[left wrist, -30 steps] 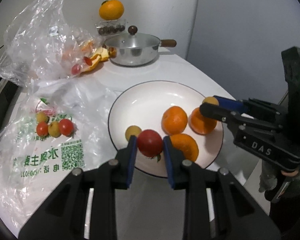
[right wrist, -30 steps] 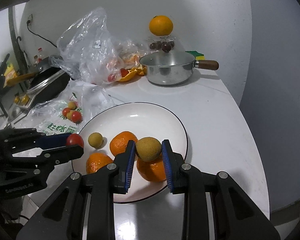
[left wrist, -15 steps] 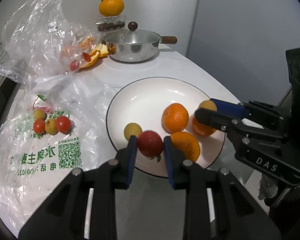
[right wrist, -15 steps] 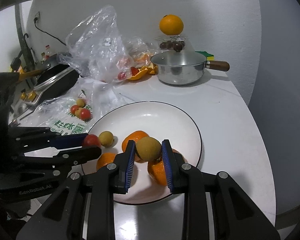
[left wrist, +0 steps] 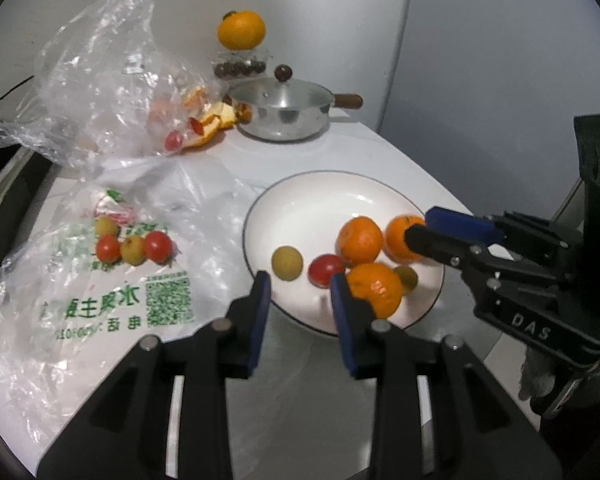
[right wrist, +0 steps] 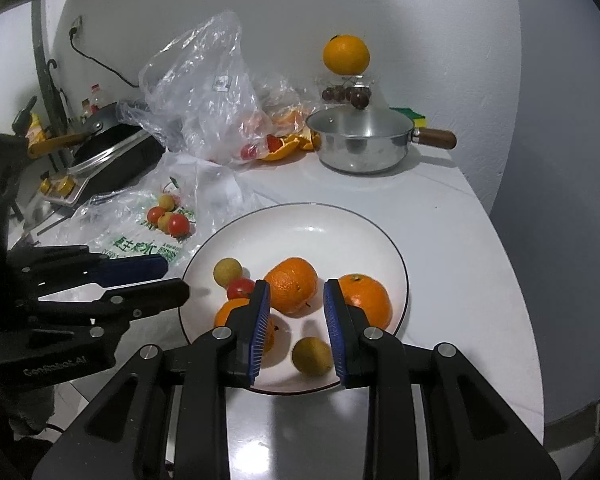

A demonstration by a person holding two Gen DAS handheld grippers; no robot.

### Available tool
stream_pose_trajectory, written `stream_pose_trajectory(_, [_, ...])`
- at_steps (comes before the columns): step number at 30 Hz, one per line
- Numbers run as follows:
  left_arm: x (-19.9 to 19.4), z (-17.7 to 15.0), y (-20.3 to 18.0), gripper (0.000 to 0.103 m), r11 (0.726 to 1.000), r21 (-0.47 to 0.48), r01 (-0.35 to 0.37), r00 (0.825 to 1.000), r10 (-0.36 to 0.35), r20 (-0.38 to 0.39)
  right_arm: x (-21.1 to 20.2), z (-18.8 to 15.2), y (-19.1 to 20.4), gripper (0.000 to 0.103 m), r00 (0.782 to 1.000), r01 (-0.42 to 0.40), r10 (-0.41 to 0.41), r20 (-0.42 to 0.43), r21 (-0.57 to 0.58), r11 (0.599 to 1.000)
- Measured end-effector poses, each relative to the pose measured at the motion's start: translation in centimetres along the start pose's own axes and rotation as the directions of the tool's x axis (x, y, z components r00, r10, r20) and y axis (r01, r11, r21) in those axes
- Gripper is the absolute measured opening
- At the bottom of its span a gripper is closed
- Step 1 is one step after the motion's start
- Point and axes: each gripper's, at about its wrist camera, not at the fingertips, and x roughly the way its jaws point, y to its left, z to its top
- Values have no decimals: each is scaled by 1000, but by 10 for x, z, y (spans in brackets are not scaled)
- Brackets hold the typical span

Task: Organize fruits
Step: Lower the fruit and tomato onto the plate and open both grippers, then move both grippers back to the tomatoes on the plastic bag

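A white plate holds three oranges, a red tomato and two small yellow-green fruits. My left gripper is open and empty at the plate's near rim, just before the tomato. My right gripper is open and empty above the plate; one yellow-green fruit lies just below its fingers. Several small tomatoes and yellow fruits lie on a printed plastic bag.
A steel pot with a wooden handle stands at the back. An orange sits on a clear box of dark fruit. A crumpled clear bag with peels lies at back left. A black pan is left.
Both grippers have opened. The left one let go of the red tomato and the right one let go of the yellow-green fruit; both fruits now lie on the plate.
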Motion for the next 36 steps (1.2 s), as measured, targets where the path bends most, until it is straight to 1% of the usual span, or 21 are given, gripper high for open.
stream_pose_trajectory(1, [-5, 0, 2, 34, 1000, -2, -4, 1000, 4, 12, -2, 1, 2, 29, 1000, 2, -2, 4, -2, 1000])
stream_pose_trajectory(2, [-8, -1, 4, 39, 1000, -5, -5, 1000, 5, 19, -4, 2, 4, 29, 1000, 6, -6, 10, -4, 1000])
stream_pose_trajectory(3, [-12, -1, 6, 47, 1000, -10, -6, 1000, 7, 28, -6, 3, 5, 29, 1000, 7, -7, 14, -5, 1000])
stream_pose_trajectory(5, [-21, -1, 11, 52, 1000, -25, -9, 999, 10, 49, -9, 5, 9, 30, 1000, 9, -9, 20, -11, 1000])
stream_pose_trajectory(19, [-67, -9, 50, 52, 995, -70, -78, 987, 87, 132, -18, 24, 52, 30, 999, -6, 9, 52, -75, 997])
stream_pose_trajectory(36, [-103, -6, 96, 52, 984, -122, -132, 966, 155, 205, -16, 56, 98, 30, 995, -42, 55, 85, -150, 988])
